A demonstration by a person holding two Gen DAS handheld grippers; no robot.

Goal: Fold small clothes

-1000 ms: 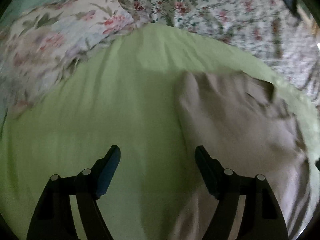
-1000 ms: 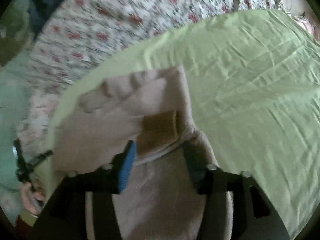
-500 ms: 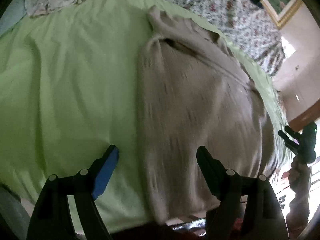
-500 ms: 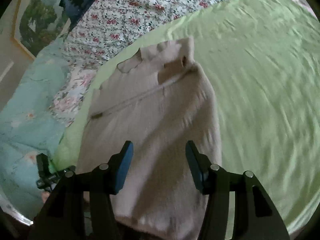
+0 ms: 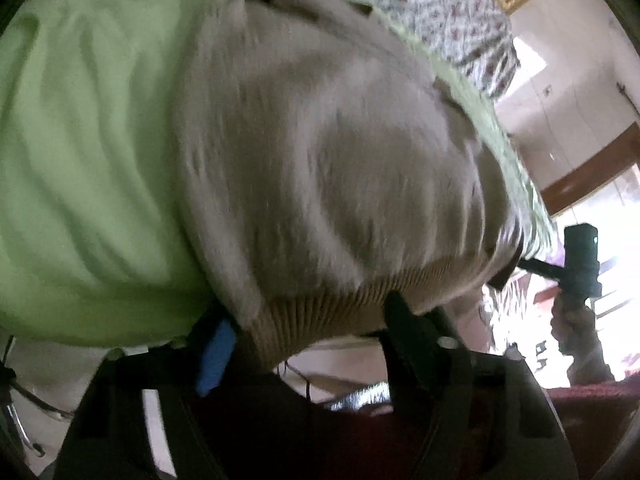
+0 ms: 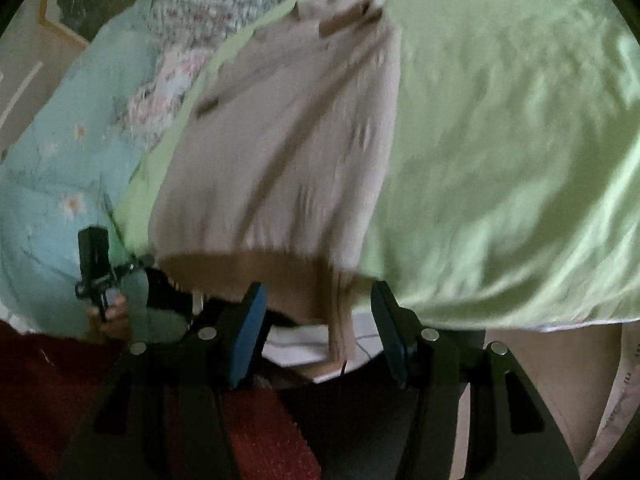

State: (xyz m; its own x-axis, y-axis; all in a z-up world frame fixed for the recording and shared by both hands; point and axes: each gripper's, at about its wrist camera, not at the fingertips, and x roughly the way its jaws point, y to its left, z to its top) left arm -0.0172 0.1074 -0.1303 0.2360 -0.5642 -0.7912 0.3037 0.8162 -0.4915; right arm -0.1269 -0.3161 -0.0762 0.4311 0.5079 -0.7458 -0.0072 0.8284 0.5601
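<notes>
Across the left half of the left wrist view lies the light green sheet (image 5: 92, 152), wrinkled and blurred, reaching down to the lower left where it ends at the bed's edge. To its right, filling the centre of the frame, is the beige sweater (image 5: 320, 152), spread flat with its ribbed hem (image 5: 344, 304) toward the bottom. The left gripper (image 5: 308, 324) sits at that hem: its blue-padded finger (image 5: 216, 352) is at lower left and its black finger at lower right, with the ribbed band between them. The jaws are closing at a middling width; whether the pads already press the cloth cannot be told through the blur. At the right edge, a hand (image 5: 576, 344) holds the other black tool, and floral bedding (image 5: 452, 12) shows at the upper right.

In the right wrist view, at the left edge, pale blue bedding (image 6: 48, 168) lies beside the green sheet (image 6: 500, 140), and a hand (image 6: 108, 312) grips the left tool at lower left. The sweater (image 6: 288, 152) runs from upper centre down to the middle, its darker hem (image 6: 256, 276) hanging over the bed edge. The right gripper (image 6: 316, 328) stands at medium width below it, and the hem's right corner hangs down between the fingers without clearly touching either pad.
</notes>
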